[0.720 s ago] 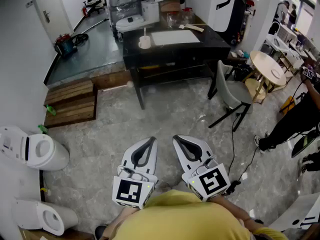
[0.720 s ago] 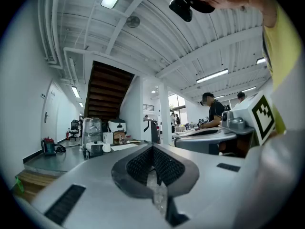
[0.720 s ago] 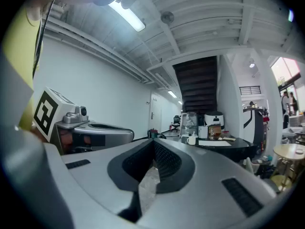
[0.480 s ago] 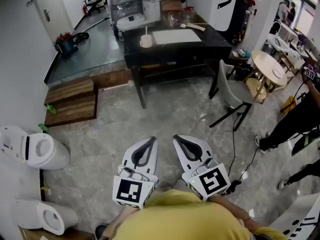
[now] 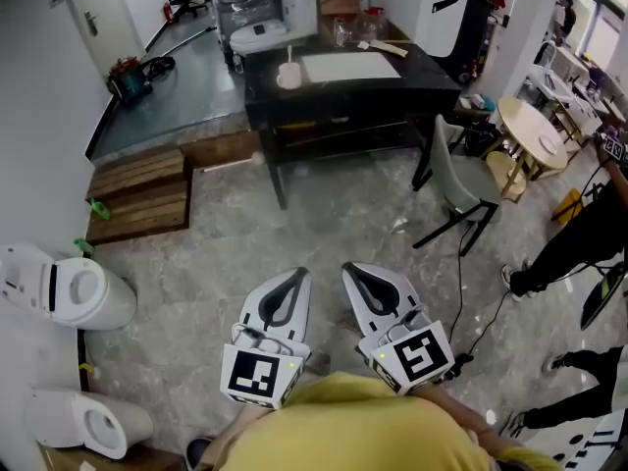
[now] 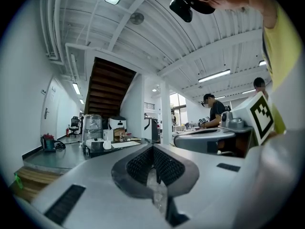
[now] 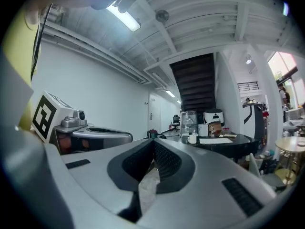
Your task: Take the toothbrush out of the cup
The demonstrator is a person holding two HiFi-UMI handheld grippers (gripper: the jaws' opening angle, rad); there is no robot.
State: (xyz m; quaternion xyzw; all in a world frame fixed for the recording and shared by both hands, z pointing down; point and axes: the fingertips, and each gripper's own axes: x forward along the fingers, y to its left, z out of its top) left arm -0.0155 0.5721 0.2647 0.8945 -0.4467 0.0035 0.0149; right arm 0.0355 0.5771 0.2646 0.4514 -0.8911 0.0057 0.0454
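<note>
Two tools, both mine: left tool (image 5: pixel 291 281) and right tool (image 5: pixel 355 275), each with its jaws clenched together on nothing, held low against my body over the floor (image 5: pixel 294 214). One white cup (image 5: pixel 287 78) stands near the left end of the black worktop (image 5: pixel 424 73), well apart from me, with a thin pale stick rising from it that I take for the toothbrush (image 5: pixel 288 63). Step in hand, by my judgement, is the approach: come up square to the worktop's near edge, clear of the grey chair (image 5: pixel 454 186), part one tool's jaws only above the cup, and pinch the handle high for a straight lift, the other tool ready to steady the cup.
</note>
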